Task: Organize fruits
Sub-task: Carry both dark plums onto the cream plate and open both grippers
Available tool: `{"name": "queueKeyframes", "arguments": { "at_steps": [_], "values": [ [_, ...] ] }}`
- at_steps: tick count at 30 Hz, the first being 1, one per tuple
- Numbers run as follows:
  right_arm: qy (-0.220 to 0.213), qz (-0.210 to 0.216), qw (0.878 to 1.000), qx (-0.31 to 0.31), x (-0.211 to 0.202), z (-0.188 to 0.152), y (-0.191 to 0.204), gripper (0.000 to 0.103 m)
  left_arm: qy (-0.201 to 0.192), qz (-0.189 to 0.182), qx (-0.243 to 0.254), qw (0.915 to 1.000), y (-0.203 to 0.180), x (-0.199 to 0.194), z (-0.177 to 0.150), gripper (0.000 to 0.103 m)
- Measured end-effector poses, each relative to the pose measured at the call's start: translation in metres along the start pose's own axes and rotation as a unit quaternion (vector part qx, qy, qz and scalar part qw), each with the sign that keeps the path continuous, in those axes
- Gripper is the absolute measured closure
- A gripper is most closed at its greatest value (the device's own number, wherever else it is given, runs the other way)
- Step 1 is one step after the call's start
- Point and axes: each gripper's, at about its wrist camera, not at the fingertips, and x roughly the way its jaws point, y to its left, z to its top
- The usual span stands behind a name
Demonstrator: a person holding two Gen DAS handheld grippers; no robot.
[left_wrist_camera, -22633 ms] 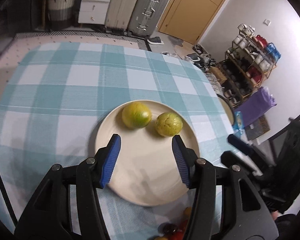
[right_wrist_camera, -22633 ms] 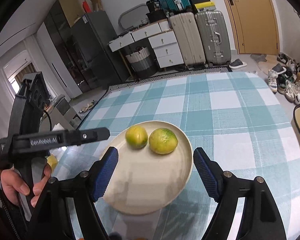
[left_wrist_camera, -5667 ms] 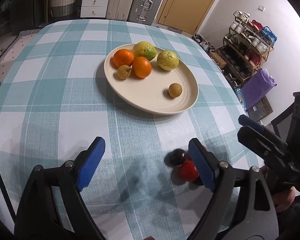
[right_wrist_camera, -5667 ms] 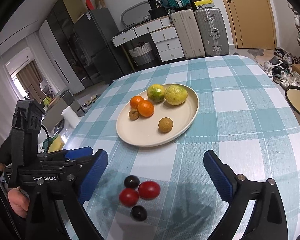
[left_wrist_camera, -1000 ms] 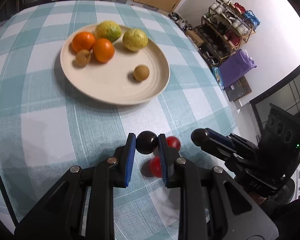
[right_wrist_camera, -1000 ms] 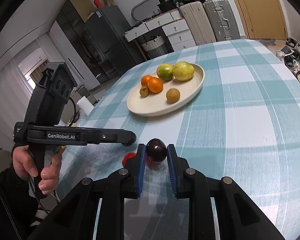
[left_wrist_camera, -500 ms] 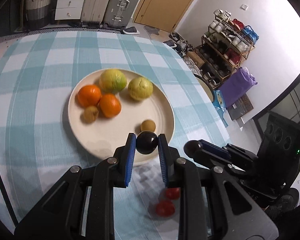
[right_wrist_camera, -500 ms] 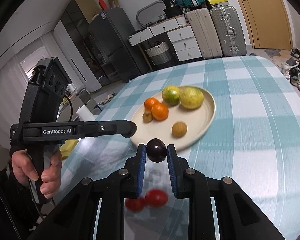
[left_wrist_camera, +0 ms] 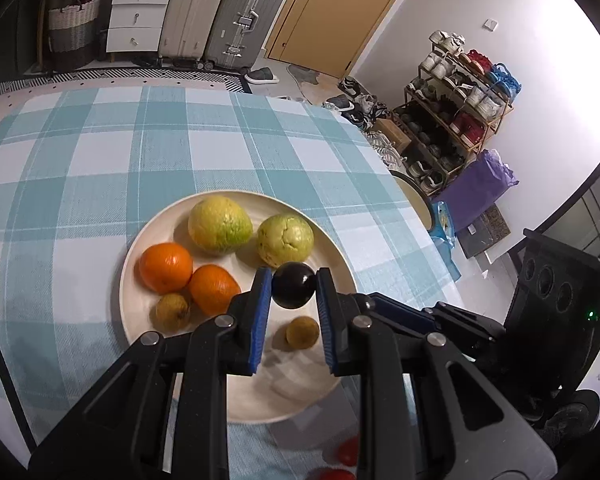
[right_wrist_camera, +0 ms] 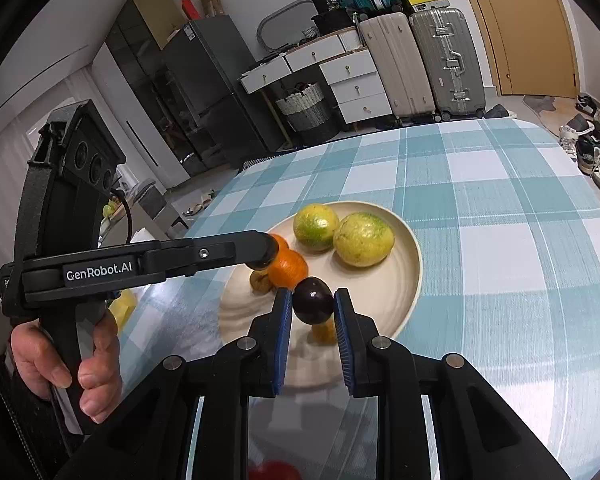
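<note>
Pads [left_wrist_camera: 260,312] of the left gripper [left_wrist_camera: 293,312] were clamped on a dark plum [left_wrist_camera: 293,290], and the right gripper [right_wrist_camera: 313,320] pinched a second dark plum [right_wrist_camera: 313,306] the same way, blue fingers [right_wrist_camera: 283,328] pressed tight on both flanks. Each plum sat right at the fingertips and hung above the plate [left_wrist_camera: 140,320], clear of its surface as far as the views showed. Risk, by my reading: round, smooth skin held only at the tips could squirt out if either grip shifted, and a plum dropped from up there could roll off the shallow rim onto the checked tablecloth [left_wrist_camera: 100,152]. Both grippers crowded the same near part of the plate, the left one's arm reaching across in the right wrist view [right_wrist_camera: 204,256], so a bump between them could knock a fruit loose. A careless release could also land a plum on the small brown fruit [left_wrist_camera: 302,332] lying just below the left fingers and send it rolling. Plate contents, working outward: that brown fruit, two oranges [left_wrist_camera: 188,276] touching each other, another small brown fruit [left_wrist_camera: 173,312] beside them, then two yellow-green citrus [left_wrist_camera: 220,224] at the far side. Red fruits [left_wrist_camera: 348,452] lay on the cloth near the bottom edge, off the plate and waiting their turn
</note>
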Motion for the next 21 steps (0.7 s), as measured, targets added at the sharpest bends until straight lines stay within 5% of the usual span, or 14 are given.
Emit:
{"name": "queueKeyframes", "arguments": {
  "at_steps": [21],
  "values": [
    [0.027,-0.011,1.0,-0.001,0.051,0.018,-0.008,0.079,0.019,-0.007,-0.01,0.9998,0.016,0.04,0.023,0.083]
  ]
}}
